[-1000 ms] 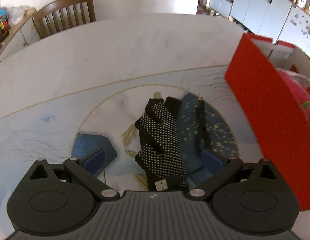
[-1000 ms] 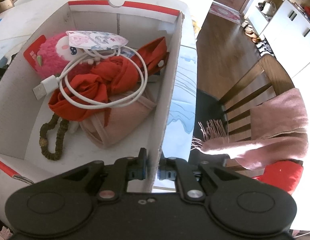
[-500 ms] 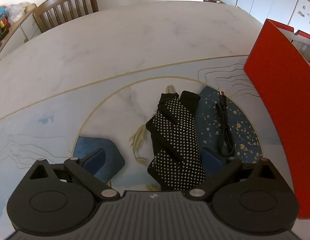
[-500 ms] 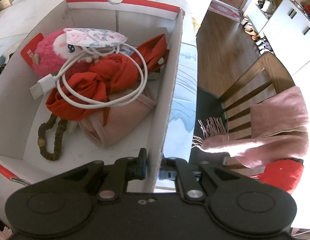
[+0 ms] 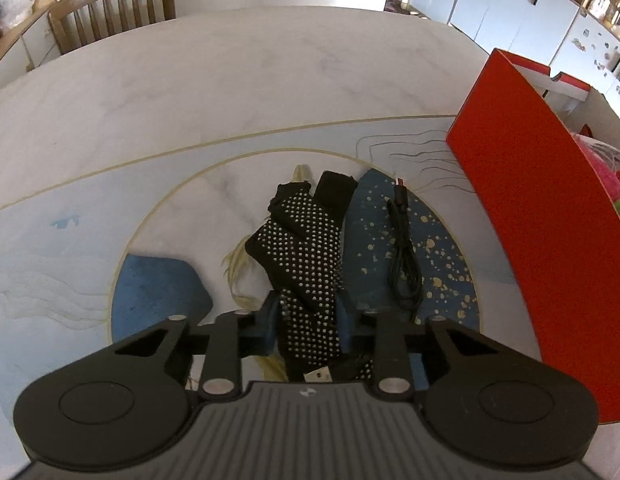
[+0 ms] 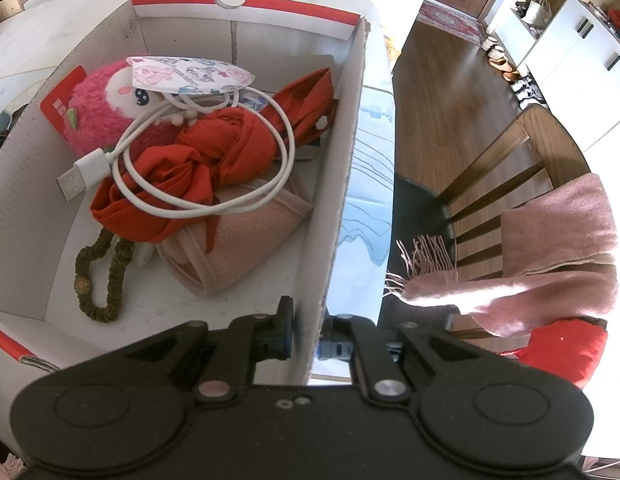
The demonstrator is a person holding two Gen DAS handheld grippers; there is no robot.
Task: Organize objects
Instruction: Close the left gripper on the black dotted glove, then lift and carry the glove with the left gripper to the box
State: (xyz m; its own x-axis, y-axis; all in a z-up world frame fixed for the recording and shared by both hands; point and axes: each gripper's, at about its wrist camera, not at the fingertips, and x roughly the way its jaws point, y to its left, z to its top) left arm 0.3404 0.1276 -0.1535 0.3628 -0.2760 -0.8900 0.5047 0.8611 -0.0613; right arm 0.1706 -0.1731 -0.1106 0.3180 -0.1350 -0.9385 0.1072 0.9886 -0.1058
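1. Black glove point(image 5: 305, 256) with white grip dots lies lengthwise on the table, fingers pointing away.
2. Black cable point(image 5: 404, 256) lies folded just right of the glove.
3. Red-and-white cardboard box point(image 6: 342, 184) stands open, holding a pink plush, patterned mask, white USB cable, red cloth, pink cloth and bead bracelet.

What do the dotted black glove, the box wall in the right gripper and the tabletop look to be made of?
Glove: black knit fabric, matte, with rows of pale raised dots, probably rubbery grip dots.
Box wall: corrugated cardboard, going by the fluted cut edge; white inside, red outside.
Tabletop: hard, smooth and slightly glossy, grey-veined like marble or an imitation of it; which one cannot be told.
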